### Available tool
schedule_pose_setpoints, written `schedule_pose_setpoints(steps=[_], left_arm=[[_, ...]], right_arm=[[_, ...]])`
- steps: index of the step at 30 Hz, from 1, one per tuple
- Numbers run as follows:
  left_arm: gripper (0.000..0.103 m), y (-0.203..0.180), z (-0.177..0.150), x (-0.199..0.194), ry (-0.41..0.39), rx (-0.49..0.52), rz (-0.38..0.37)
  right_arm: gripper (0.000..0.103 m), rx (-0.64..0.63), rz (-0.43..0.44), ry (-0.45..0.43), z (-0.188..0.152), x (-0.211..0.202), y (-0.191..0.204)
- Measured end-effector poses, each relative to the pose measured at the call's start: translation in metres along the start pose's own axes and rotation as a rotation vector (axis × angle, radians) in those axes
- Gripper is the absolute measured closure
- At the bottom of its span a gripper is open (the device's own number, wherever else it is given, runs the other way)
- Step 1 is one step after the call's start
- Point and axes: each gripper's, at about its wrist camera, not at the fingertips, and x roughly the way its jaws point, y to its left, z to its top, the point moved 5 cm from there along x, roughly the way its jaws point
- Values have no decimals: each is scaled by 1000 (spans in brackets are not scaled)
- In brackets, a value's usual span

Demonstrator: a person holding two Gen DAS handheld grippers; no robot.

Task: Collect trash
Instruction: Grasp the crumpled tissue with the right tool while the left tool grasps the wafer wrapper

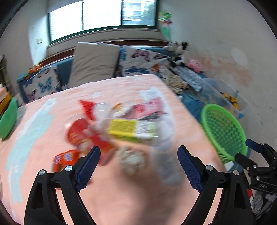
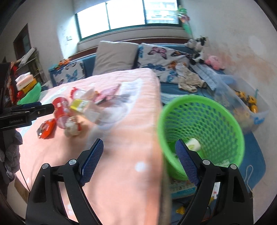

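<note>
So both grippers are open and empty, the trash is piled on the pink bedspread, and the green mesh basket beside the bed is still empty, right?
Not quite: the green mesh basket already holds a pale wrapper, seen in the right wrist view. The rest stands: left gripper and right gripper open and empty, trash pile on the pink bedspread.

Daylight comes in from the big window (image 1: 102, 15) at the back, and the glass is so bright it looks washed out white. The room is bright with soft light and no strong shadows. Both pictures are round and bent, with dark corners and curved walls at the edges. The trash (image 1: 121, 124) on the pink bed (image 1: 52, 138) is smeared with blur. The green basket (image 2: 204, 133) is a bit blurry too. The blue pads (image 1: 189, 166) up close look sharp.
</note>
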Motion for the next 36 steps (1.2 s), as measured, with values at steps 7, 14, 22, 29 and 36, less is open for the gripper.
schedule_pose_setpoints(steps=[7,14,22,29,36], left_arm=[[16,65,-14,-9,10,-82,76],[16,111,-27,-15,26,-141,119],[16,147,-40,-13,56,-208,133],[16,169,-46,-6,73,-261,153],[13,188,-46,12,107,-314,160]], right_arm=[[18,-48,84,29,9,26,51],[18,-101,169,70,15,54,104],[18,-148,231,120,15,89,147],[21,-142,243,159,13,123,163],[37,-145,242,215,6,155,171]])
